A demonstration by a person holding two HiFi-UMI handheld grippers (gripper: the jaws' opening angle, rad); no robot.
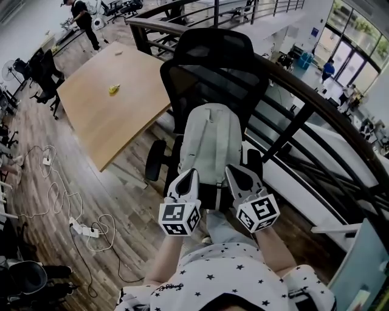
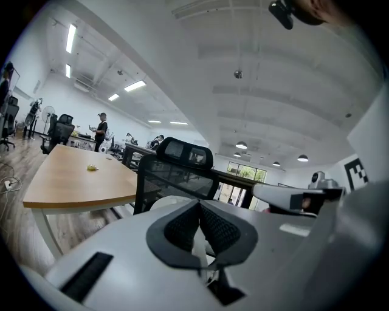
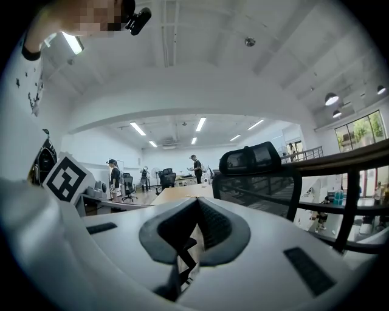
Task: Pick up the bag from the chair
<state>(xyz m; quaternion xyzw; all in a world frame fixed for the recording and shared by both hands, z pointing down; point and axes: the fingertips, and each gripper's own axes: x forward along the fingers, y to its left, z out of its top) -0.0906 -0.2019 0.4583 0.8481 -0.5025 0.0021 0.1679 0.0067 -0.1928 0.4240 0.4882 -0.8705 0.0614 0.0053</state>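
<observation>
A pale grey-green backpack (image 1: 211, 143) stands upright on the seat of a black mesh office chair (image 1: 213, 73), leaning on its backrest. My left gripper (image 1: 192, 173) is at the bag's lower left side and my right gripper (image 1: 230, 170) at its lower right, both close to the bag's bottom edge. Both are shut, pads together, with nothing clamped between them. In the left gripper view the shut left gripper (image 2: 199, 205) points at the chair (image 2: 182, 159), with a bit of the bag (image 2: 163, 204) beside it. In the right gripper view the right gripper (image 3: 196, 204) points past the headrest (image 3: 250, 158).
A wooden table (image 1: 109, 115) with a small yellow thing (image 1: 113, 89) stands left of the chair. A dark railing (image 1: 307, 100) runs behind and to the right. Cables and a power strip (image 1: 85, 231) lie on the floor at left. A person (image 1: 82, 18) stands far back.
</observation>
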